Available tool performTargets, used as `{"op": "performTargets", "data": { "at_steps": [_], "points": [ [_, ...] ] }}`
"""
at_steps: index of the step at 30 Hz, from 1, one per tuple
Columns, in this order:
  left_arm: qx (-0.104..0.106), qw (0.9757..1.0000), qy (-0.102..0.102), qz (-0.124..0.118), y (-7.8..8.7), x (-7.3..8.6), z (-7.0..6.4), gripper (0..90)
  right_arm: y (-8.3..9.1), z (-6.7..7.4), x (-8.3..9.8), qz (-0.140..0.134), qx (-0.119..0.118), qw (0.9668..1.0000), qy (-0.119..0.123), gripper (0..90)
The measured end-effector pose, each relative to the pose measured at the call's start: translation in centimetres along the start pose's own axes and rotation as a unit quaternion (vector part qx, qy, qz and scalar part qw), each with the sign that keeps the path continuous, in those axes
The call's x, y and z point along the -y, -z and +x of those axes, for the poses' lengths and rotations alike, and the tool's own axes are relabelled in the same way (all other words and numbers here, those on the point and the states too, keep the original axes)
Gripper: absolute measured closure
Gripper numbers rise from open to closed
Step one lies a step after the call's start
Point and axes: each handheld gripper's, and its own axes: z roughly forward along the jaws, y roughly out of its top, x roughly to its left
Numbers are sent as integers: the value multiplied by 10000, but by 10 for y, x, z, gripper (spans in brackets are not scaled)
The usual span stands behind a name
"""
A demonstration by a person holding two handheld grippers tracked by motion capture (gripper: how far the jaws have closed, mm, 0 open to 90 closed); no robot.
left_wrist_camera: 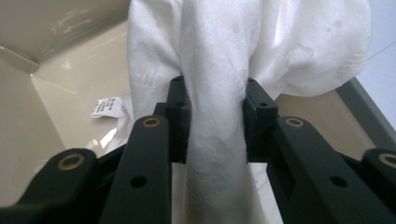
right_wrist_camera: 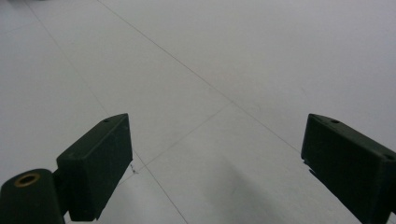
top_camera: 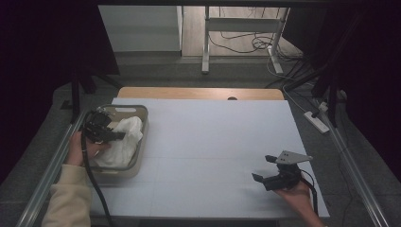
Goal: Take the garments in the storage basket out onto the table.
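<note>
With the left gripper (left_wrist_camera: 214, 116) pinching a fold of the white cloth (left_wrist_camera: 219, 56) above the bin (top_camera: 140, 158), the lift-out seems underway, and the next move likely calls for carrying it toward the spread, idle right gripper (top_camera: 265, 168).

The high view looks forward and down over the whole pale grey table (top_camera: 213, 142) from its near side. The left gripper view sits close inside the beige plastic bin (left_wrist_camera: 56, 93) at the left, facing the crumpled white cloth (left_wrist_camera: 215, 70), both also visible from above. The right gripper view skims low over bare tabletop at the near right.
</note>
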Motion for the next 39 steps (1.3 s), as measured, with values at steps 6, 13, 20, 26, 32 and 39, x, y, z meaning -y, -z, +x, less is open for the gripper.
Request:
{"op": "performTargets", "data": {
  "at_steps": [6,13,20,26,32,39],
  "points": [
    [-10,9998,2,-194,9,1,0,685,0,0,0,0,6,10000,-8,87],
    [145,9989,-23,-454,20,2,-2,685,-1,0,0,24,5,10000,4,87],
    [190,9977,36,-650,25,3,-1,685,0,0,0,7,13,10000,8,87],
    [267,9948,69,-976,33,4,-2,687,0,0,0,-11,19,10000,6,87],
    [272,9926,34,-1181,39,3,-5,687,0,0,0,-7,12,10000,3,87],
    [297,9918,23,-1245,43,3,-7,687,-1,0,0,9,18,10000,7,87]
  ]
}}
